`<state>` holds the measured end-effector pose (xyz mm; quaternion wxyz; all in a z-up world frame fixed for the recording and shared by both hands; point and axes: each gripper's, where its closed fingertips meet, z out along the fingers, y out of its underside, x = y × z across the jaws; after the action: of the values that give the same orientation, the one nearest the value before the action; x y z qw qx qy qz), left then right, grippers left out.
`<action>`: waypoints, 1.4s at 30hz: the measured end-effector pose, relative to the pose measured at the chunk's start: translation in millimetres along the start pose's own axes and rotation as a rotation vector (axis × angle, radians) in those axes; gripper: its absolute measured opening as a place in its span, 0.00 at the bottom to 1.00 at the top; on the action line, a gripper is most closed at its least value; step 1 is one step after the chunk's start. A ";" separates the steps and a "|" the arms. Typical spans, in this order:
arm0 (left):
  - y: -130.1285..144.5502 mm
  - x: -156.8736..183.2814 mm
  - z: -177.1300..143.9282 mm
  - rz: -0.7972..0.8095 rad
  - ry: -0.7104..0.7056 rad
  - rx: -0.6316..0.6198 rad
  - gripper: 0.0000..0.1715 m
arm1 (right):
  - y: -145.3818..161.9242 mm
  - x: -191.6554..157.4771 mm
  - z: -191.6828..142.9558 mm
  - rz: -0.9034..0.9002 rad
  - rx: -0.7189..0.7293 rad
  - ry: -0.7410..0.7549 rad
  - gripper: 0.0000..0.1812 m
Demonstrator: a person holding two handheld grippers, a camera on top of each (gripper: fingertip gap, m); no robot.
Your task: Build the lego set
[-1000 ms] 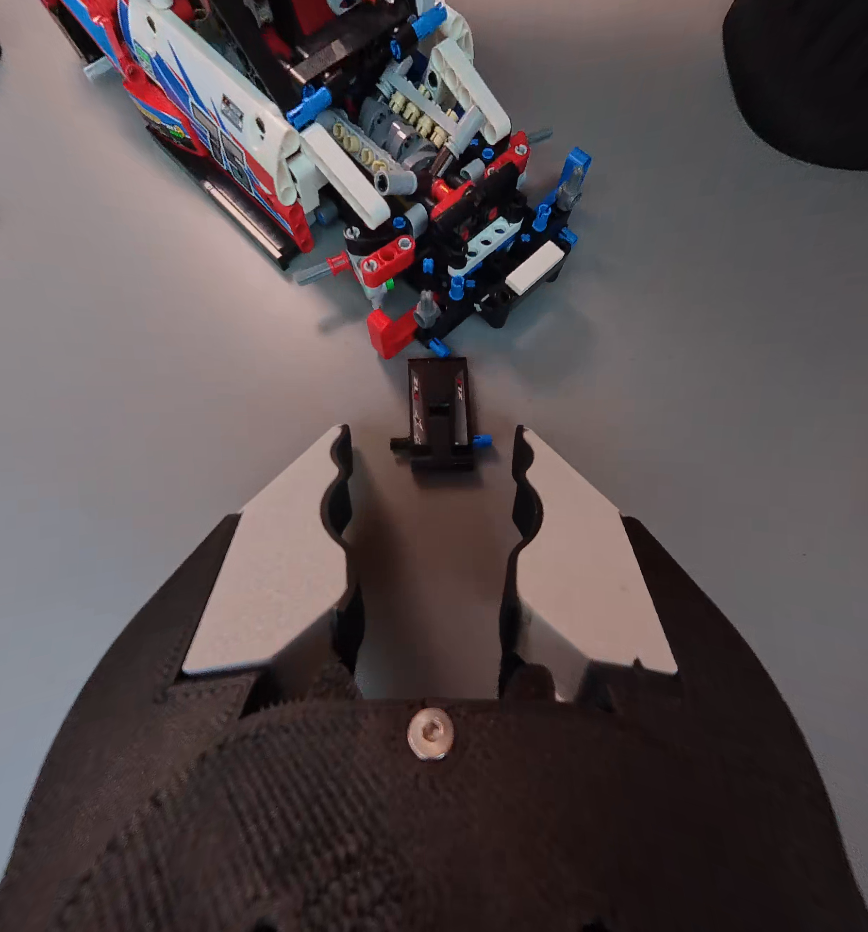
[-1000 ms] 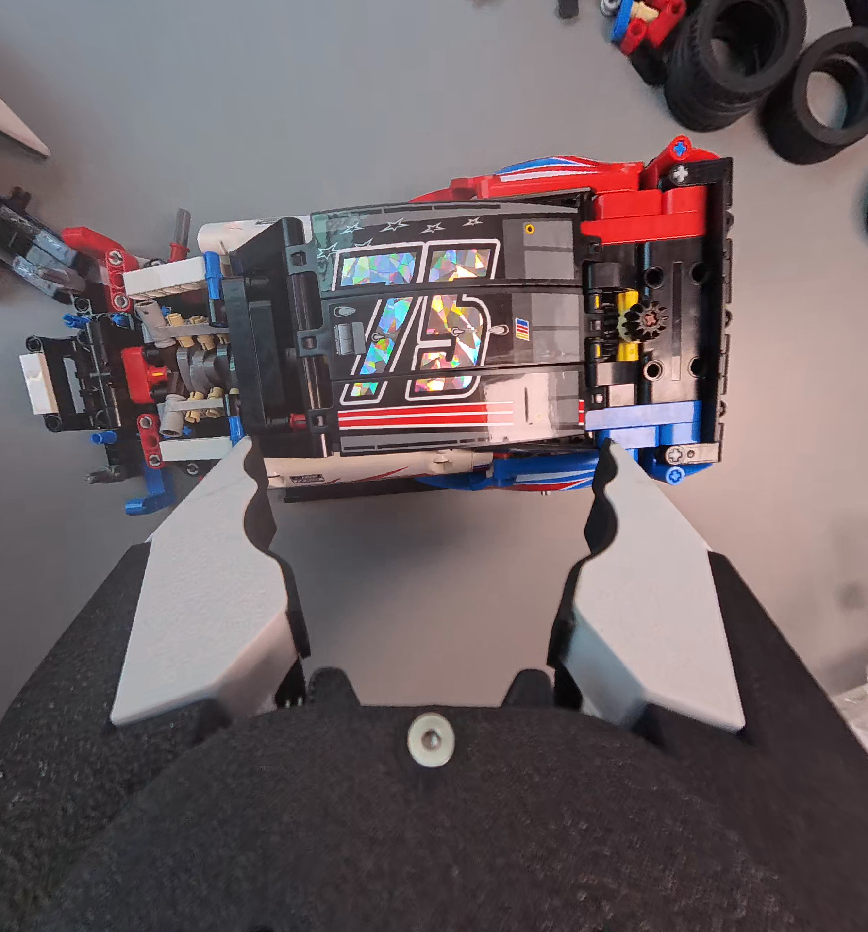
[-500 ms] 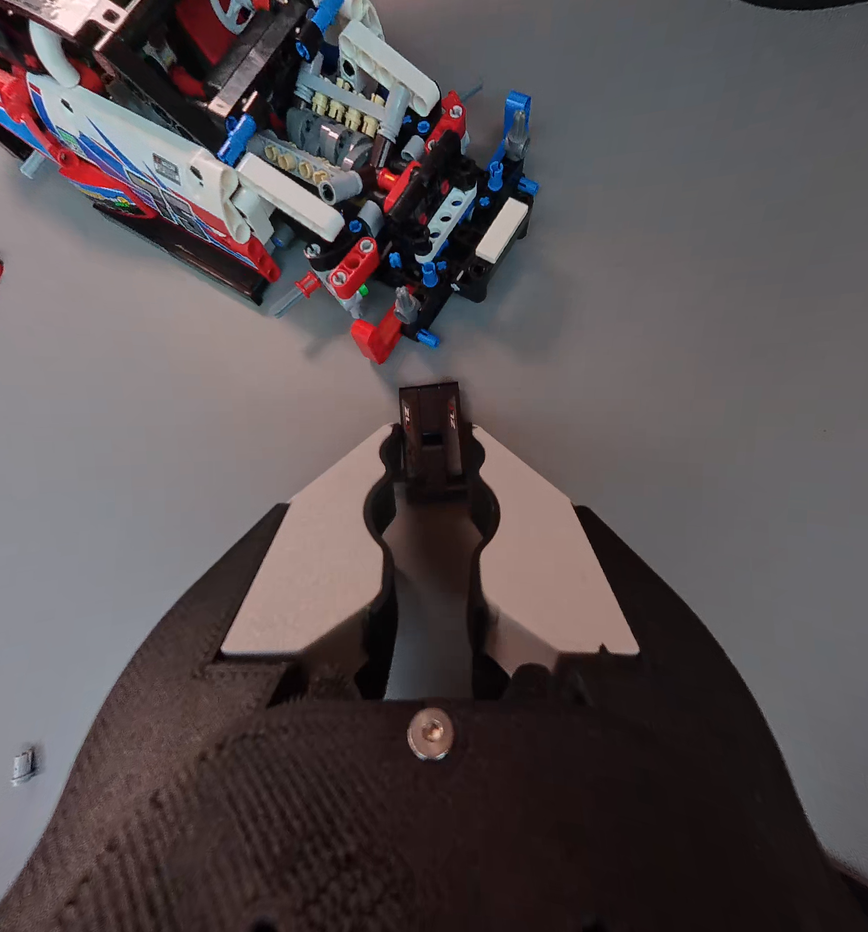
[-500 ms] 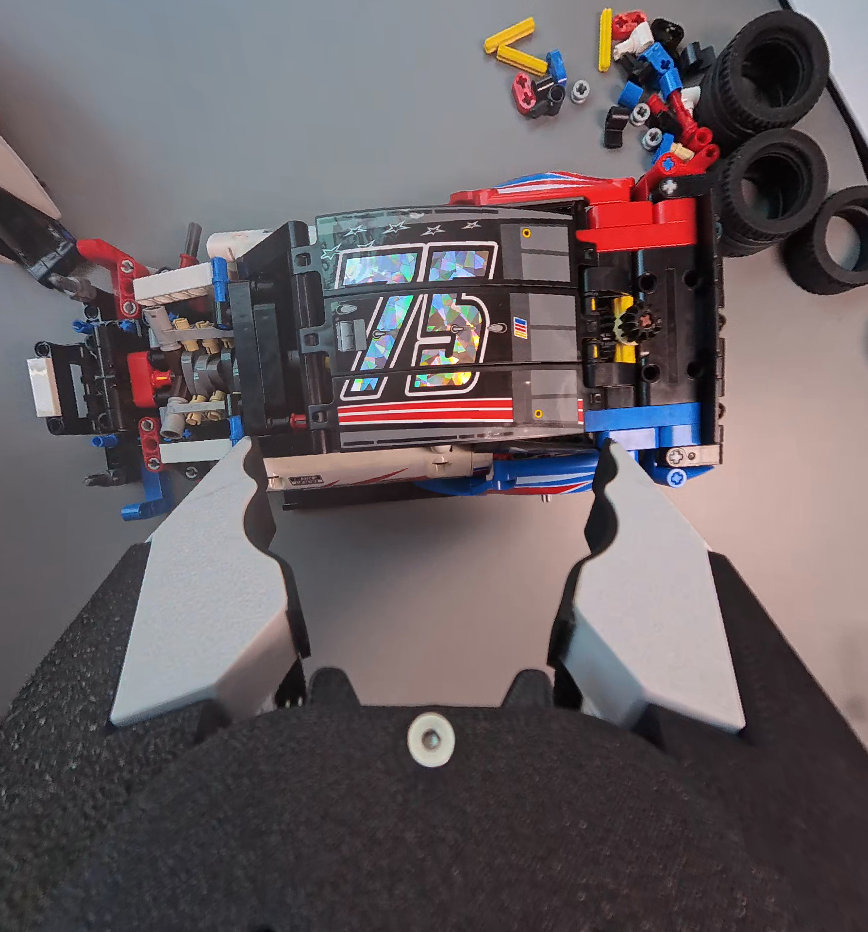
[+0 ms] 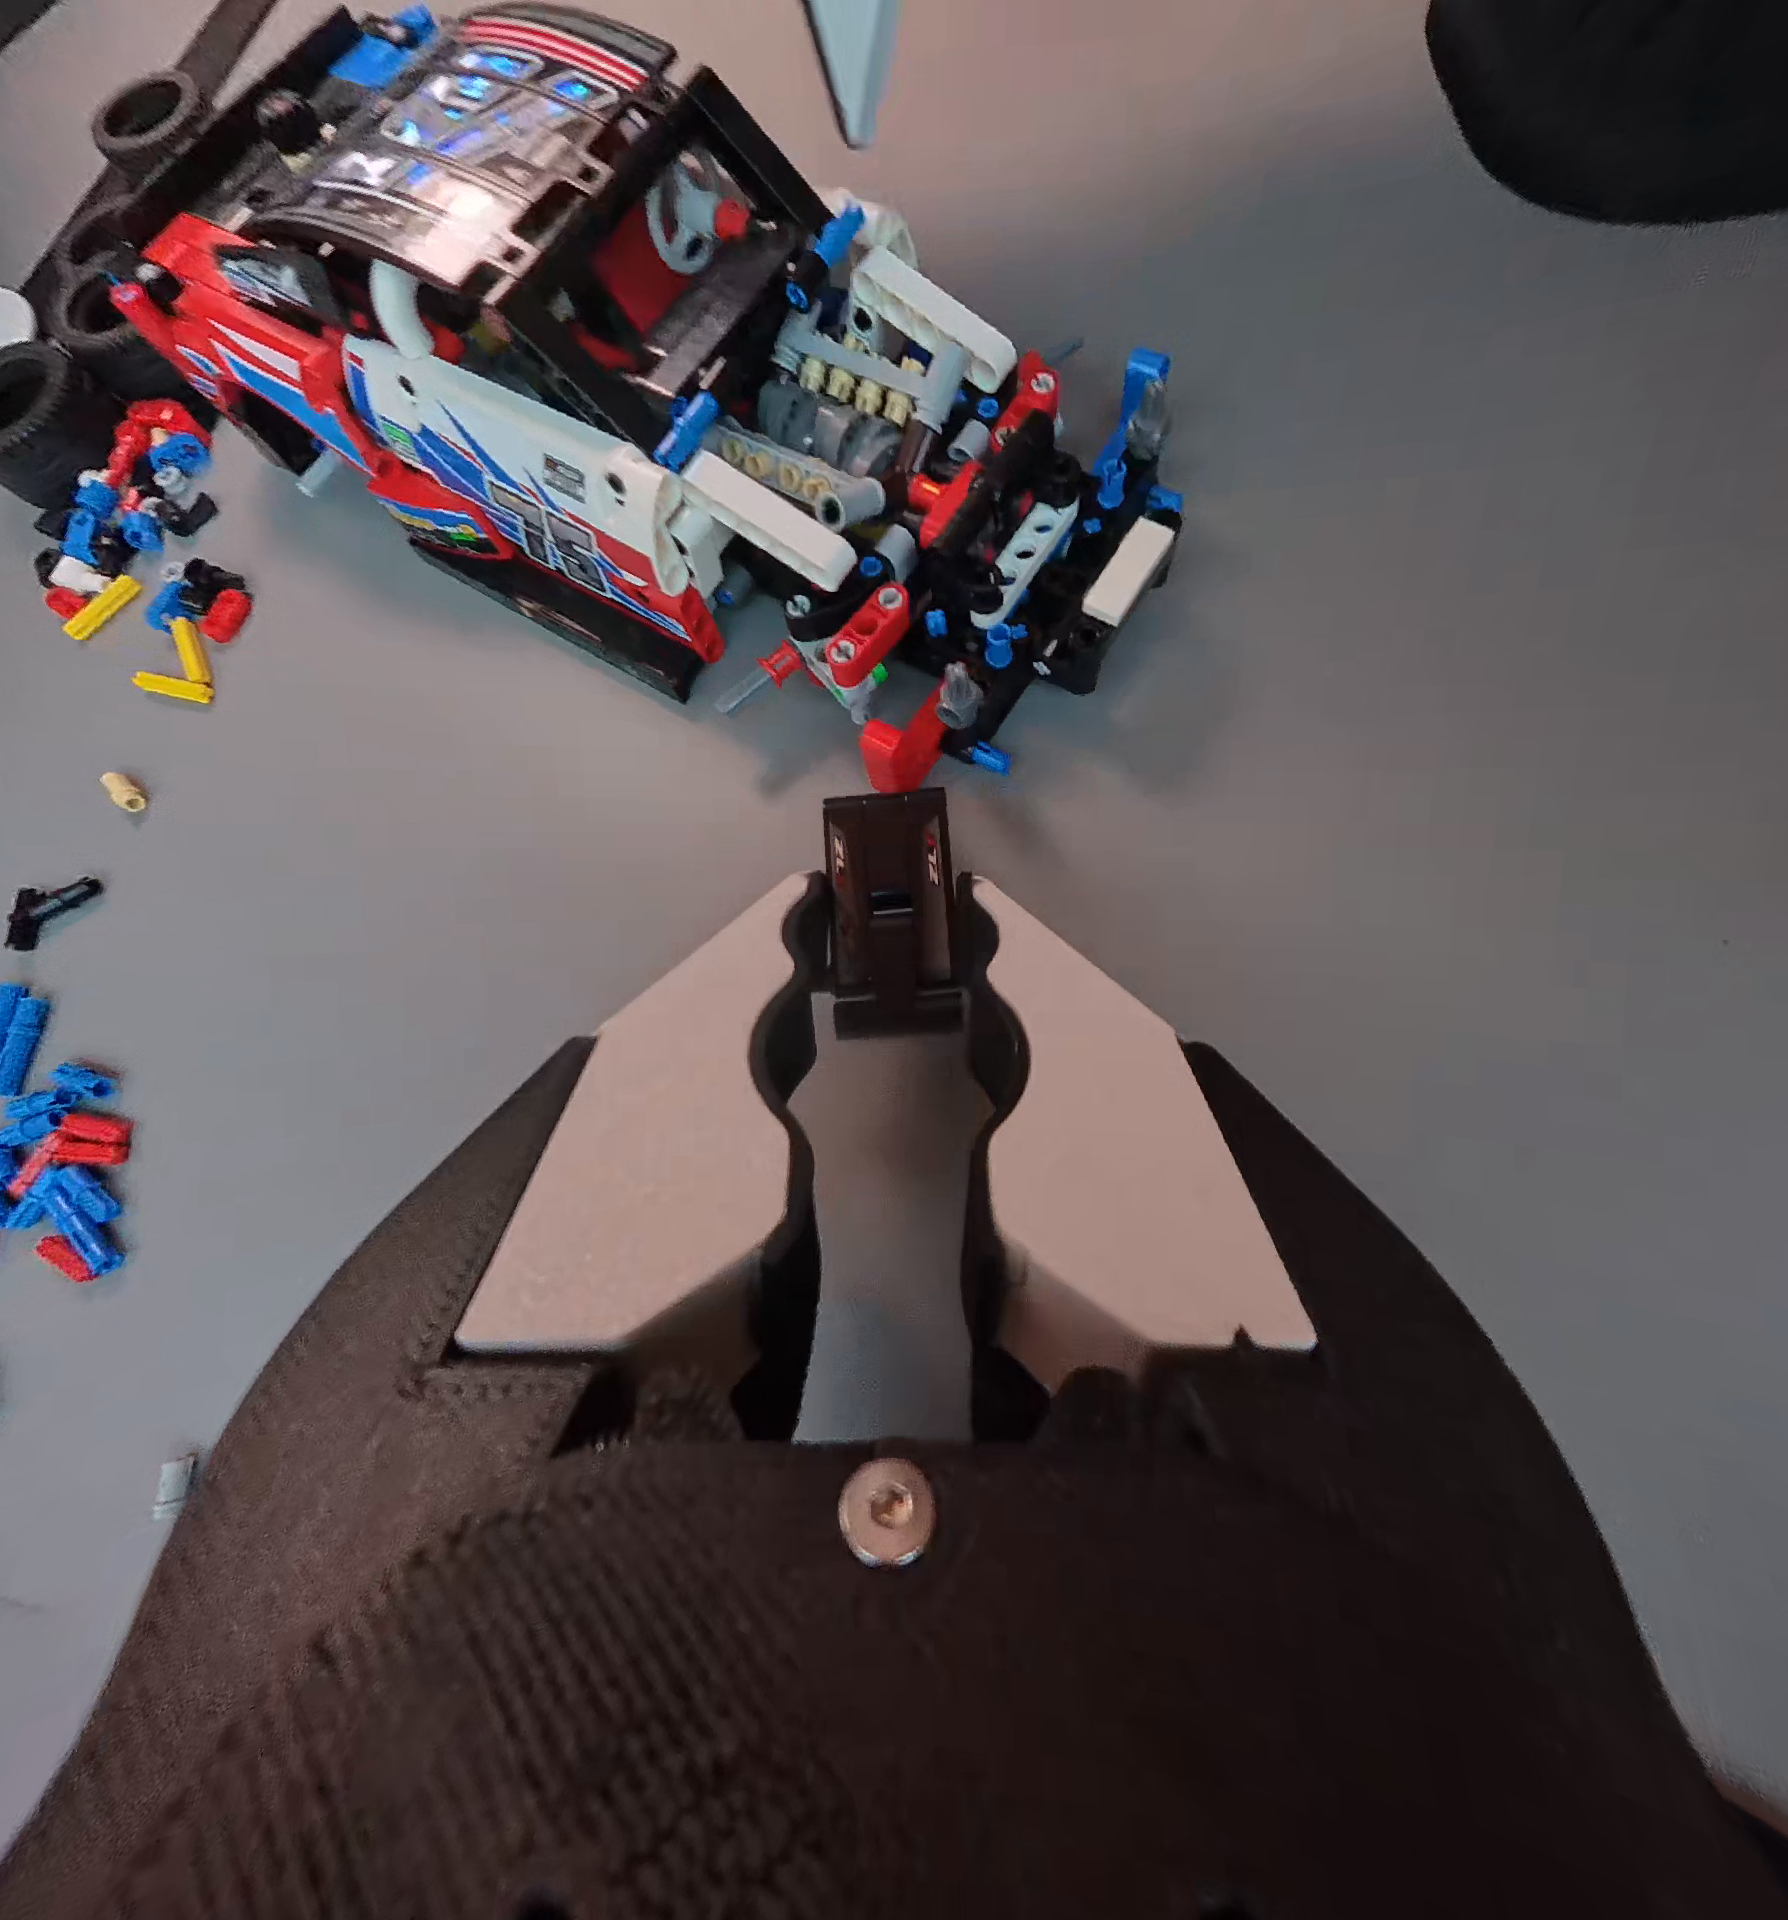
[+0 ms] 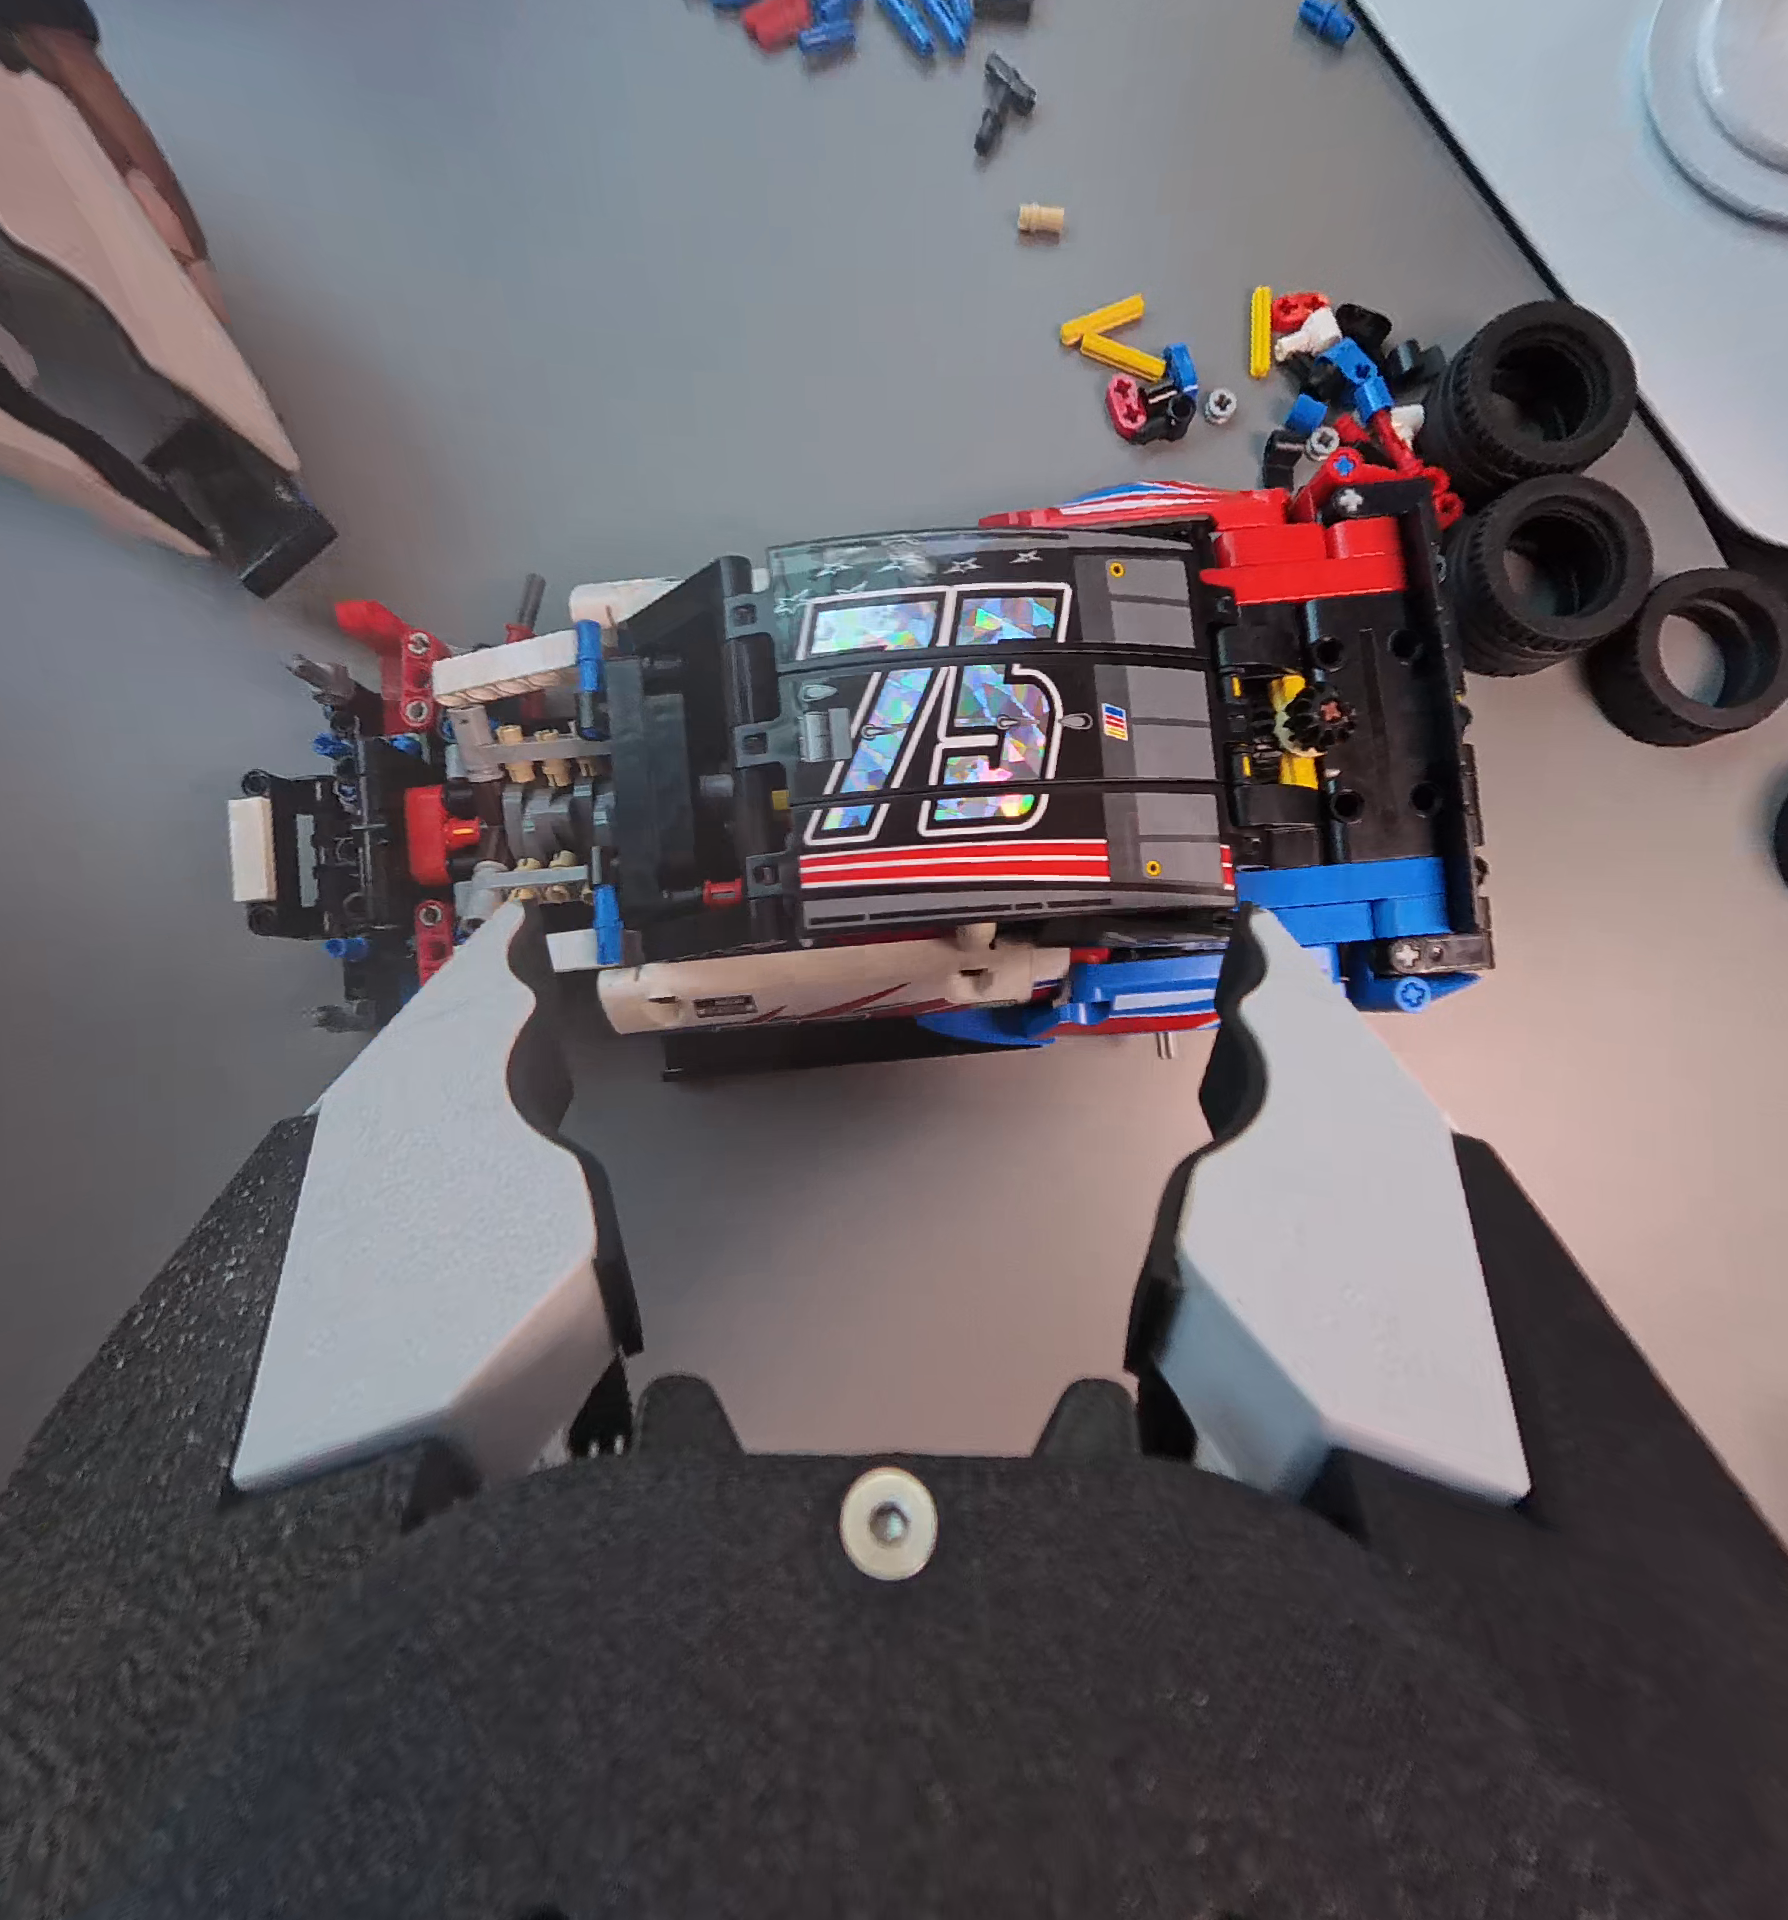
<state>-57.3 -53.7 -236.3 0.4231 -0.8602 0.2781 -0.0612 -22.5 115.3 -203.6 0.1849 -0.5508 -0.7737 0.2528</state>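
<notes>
We hold our left gripper pinched on a small black stickered lego panel piece, its two grey fingers pressed against the piece's sides, with the far end of the piece poking out past the fingertips above the grey tabletop. Just beyond that piece sits the partly built red, white, blue and black lego race car, whose open front end with bare beams and blue pins faces us; a red corner beam on that end lies nearest the held piece, and we cannot tell whether the two touch. Our right gripper hangs over the near flank of the same car, with its grey fingers spread wide and nothing between them; each fingertip lies close to the car's side, one by the front frame, one by the blue rear corner. From that camera the car's black roof with its shiny foil sticker faces up. Black rubber tyres stand grouped beside the car's rear, and loose small lego parts in yellow, red, blue and black lie scattered near them. More blue and red pins lie well apart on the left side of the table.
</notes>
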 end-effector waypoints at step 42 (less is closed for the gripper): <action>-3.6 -6.8 13.9 -0.094 -0.018 0.099 0.15 | -126.4 246.1 -127.3 -0.340 0.551 1.377 0.00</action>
<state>-56.8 -38.7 -241.5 0.4644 -0.8507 0.2301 -0.0871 -126.5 338.4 -24.3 0.7933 -0.3912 -0.4666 0.0040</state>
